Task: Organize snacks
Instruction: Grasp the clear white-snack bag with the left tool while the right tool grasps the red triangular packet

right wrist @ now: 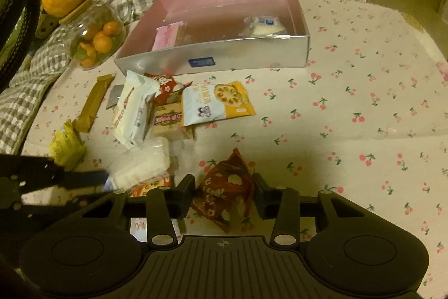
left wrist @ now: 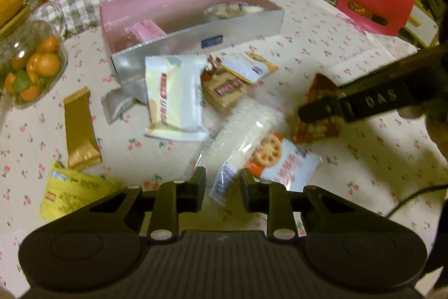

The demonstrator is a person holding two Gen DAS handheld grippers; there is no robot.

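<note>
Two grips: left gripper (left wrist: pixel 221 188) pinches the white cracker pack (left wrist: pixel 246 128); right gripper (right wrist: pixel 224 194) clamps the red pouch (right wrist: pixel 224 195).

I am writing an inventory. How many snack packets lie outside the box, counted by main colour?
Gold packet: 1
Yellow packet: 1
Silver packet: 1
Brown packet: 1
Red packets: 2
Clear packet: 1
White packets: 3
Total: 10

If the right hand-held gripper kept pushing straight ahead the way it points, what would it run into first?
The right hand-held gripper is already closed on the red snack packet, so that packet leads. Beyond it lies only the cherry-print cloth, and the pink-lined box farther on; depth is uncertain.
</note>
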